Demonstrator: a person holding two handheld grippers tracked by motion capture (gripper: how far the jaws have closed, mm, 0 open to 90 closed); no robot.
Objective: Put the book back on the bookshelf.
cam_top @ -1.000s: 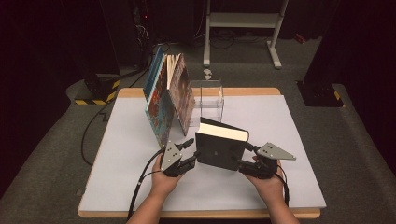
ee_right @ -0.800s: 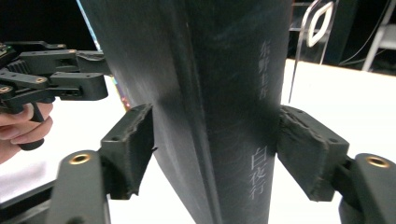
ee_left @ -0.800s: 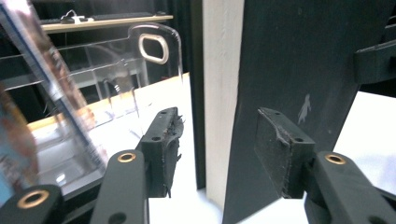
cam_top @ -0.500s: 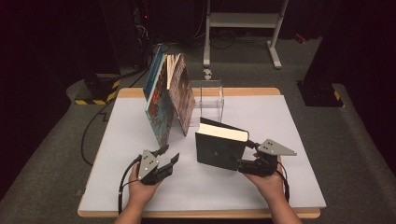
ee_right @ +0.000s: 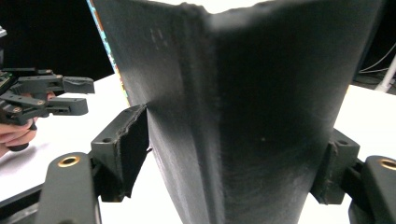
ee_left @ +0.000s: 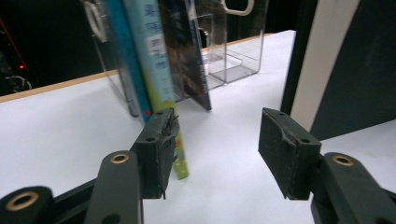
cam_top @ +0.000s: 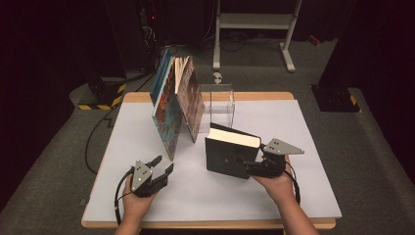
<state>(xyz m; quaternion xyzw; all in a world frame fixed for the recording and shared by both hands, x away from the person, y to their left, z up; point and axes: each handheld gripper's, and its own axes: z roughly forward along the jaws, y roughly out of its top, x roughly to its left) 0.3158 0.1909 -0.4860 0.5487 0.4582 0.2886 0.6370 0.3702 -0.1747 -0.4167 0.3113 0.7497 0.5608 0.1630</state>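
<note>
White table (cam_top: 313, 196) carries everything. Leaning colourful books (cam_top: 177, 105) rest against a clear acrylic stand (cam_top: 218, 100) at the back, so a slot stays free for another volume. The black book (cam_top: 230, 152) stands upright just right of those leaning books, on its bottom edge, likely steadied for shelving. Right gripper (cam_top: 249, 166) straddles its spine; jaws have just eased narrower, the left pad looks slightly off the cover, so grip is unclear. Left gripper (cam_top: 163, 165), front-left of the books, has jaws half open, just widened, holding nothing.
</note>
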